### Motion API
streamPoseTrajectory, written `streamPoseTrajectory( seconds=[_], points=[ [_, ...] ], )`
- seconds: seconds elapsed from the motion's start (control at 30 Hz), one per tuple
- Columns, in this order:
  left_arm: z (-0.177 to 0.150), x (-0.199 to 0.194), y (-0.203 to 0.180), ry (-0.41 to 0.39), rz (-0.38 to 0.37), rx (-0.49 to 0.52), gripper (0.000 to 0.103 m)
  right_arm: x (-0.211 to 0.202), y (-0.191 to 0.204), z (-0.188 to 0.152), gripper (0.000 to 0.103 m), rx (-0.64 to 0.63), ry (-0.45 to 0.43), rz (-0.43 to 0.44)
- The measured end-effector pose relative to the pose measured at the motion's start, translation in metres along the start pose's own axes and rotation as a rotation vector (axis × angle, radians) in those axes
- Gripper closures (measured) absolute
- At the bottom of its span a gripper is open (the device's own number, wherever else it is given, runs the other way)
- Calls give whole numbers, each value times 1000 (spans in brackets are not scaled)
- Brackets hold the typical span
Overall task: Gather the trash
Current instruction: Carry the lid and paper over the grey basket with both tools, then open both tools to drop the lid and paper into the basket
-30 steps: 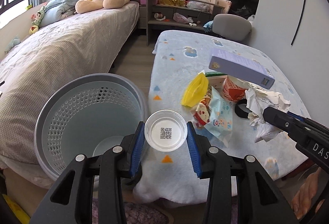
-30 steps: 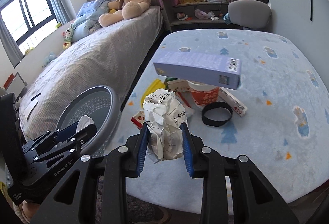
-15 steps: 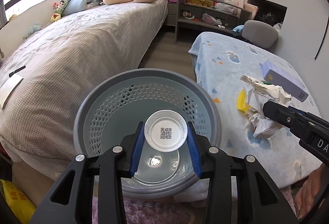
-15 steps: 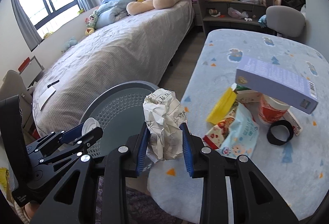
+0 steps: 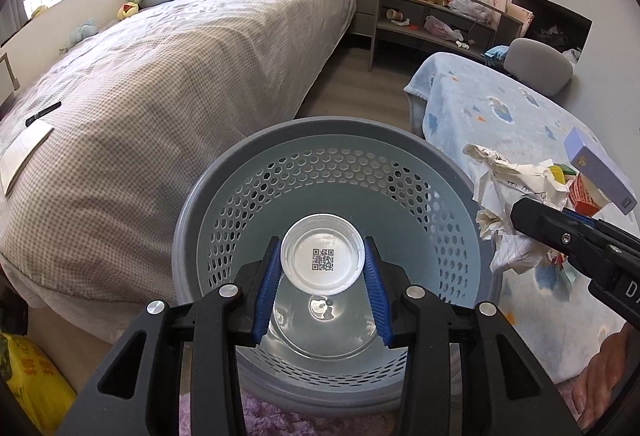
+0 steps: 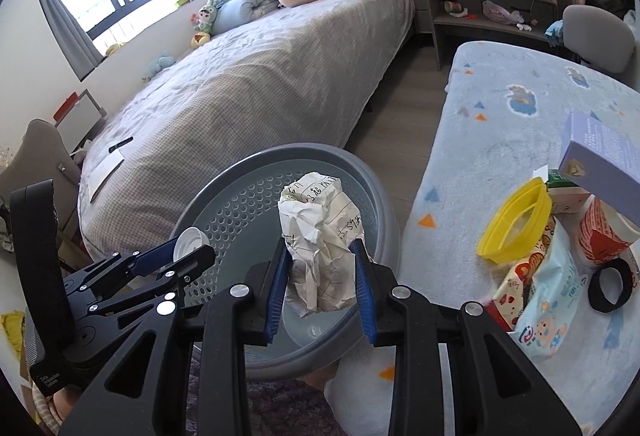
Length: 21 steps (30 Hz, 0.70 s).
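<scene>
Two grippers hang over the perforated grey plastic wastebasket (image 5: 400, 171). The left gripper (image 5: 322, 264) clamps a round clear plastic lid (image 5: 322, 260), its flat face toward the camera. The right gripper (image 6: 320, 268) pinches a crumpled paper ball (image 6: 320, 236), long axis upright. Beyond the basket, a checked bed (image 5: 160, 75).

QR code on the white lid (image 5: 322, 260); illegible handwriting on the crumpled paper (image 6: 320, 236)

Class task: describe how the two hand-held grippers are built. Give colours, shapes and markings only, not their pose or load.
Both are alike. The left gripper has two matte black, angular jaw arms with triangular cut-outs, silver round screw heads and ribbed blue pads. The right gripper matches it. Seen from the side, the left one's black body carries small white lettering, too small to read. No cables or sleeves show.
</scene>
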<state>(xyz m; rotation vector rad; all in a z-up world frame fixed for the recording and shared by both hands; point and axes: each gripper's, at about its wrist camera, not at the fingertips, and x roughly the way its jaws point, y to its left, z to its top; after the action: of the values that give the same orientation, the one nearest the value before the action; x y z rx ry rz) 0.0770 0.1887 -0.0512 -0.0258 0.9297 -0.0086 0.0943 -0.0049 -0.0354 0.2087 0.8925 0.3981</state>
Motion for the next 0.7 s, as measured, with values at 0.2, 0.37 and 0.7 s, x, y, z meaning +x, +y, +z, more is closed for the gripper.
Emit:
streamPoseTrajectory(
  seconds=[0.2, 0.37, 0.7],
  points=[
    [4, 9, 9, 10, 29, -9, 64, 15, 12, 3, 72, -29, 31, 39],
    [3, 10, 11, 15, 36, -18, 64, 21, 18, 5, 70, -42, 39, 46],
    [0, 4, 15, 1, 57, -28, 44, 18, 16, 7, 52, -33, 20, 48]
  ],
)
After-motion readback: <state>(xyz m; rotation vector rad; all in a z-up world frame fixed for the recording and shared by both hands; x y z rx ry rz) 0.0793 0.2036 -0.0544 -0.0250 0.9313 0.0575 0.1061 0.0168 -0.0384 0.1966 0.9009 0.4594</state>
